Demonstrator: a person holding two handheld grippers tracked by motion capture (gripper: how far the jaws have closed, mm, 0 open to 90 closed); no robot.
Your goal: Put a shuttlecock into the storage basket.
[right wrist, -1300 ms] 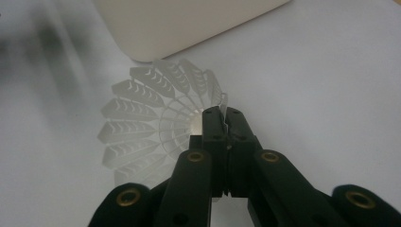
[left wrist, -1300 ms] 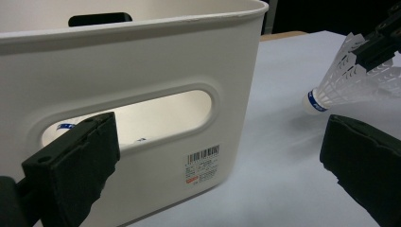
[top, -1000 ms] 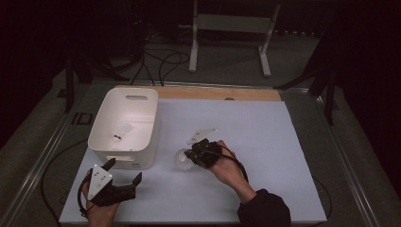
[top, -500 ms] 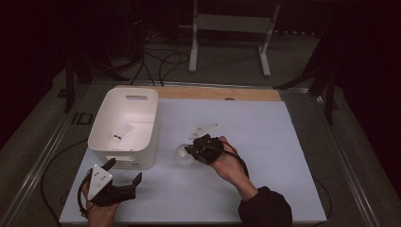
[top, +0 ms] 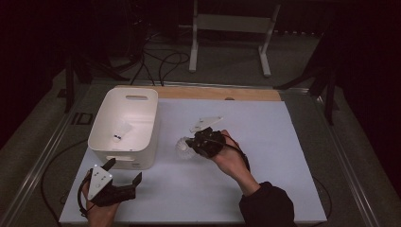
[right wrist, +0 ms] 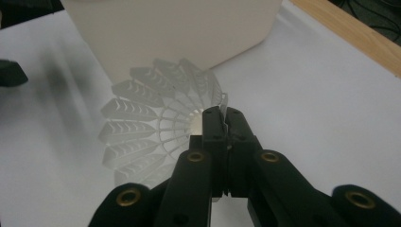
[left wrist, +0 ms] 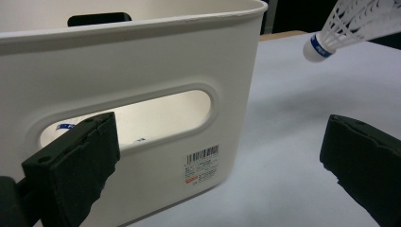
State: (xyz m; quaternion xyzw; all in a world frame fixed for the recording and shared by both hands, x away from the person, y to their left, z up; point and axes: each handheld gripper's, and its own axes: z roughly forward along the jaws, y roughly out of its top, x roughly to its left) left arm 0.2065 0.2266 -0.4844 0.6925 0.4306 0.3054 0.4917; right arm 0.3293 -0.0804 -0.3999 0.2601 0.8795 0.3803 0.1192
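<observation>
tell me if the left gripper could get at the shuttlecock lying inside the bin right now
Probably yes. The left gripper is open beside the white bin, whose top is open. The shuttlecock lies uncovered on its floor; the near wall means going in from above.

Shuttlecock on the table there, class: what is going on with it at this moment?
A person works two hand-held grippers at a white table. The right gripper is shut on the skirt of a shuttlecock, holding it beside the white bin. A second shuttlecock already lies inside the bin. The left gripper waits open near the bin's front wall, holding nothing.
</observation>
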